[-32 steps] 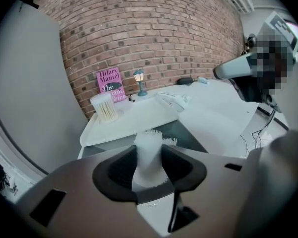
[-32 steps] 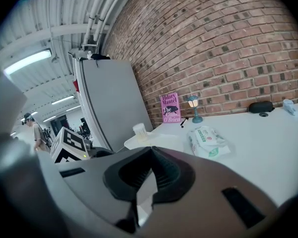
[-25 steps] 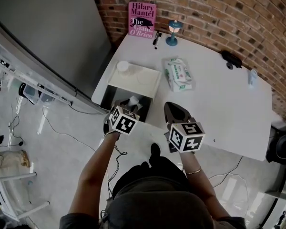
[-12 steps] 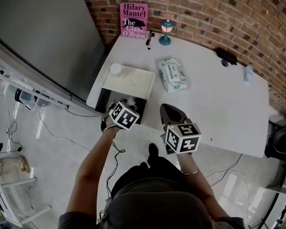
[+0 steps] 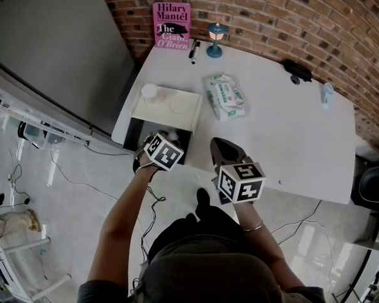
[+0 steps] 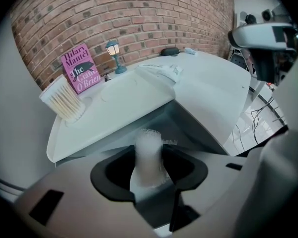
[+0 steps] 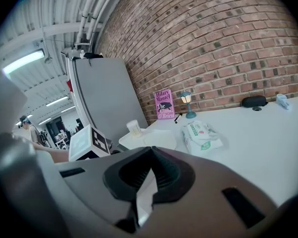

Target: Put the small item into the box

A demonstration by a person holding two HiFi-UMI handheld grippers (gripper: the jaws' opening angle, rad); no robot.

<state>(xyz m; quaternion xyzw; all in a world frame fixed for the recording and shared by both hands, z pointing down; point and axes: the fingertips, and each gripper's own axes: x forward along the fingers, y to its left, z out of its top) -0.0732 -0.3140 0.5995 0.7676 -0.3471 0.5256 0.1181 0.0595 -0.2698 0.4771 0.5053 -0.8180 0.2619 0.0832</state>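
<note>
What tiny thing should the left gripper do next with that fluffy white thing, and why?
Probably open the rest of the way while staying put. The left gripper has its jaws opening with the fluffy white item between them. The item looks blurred, as if slipping loose. The dark open inside of the box lies right ahead of the jaws, so the item should drop in.
</note>
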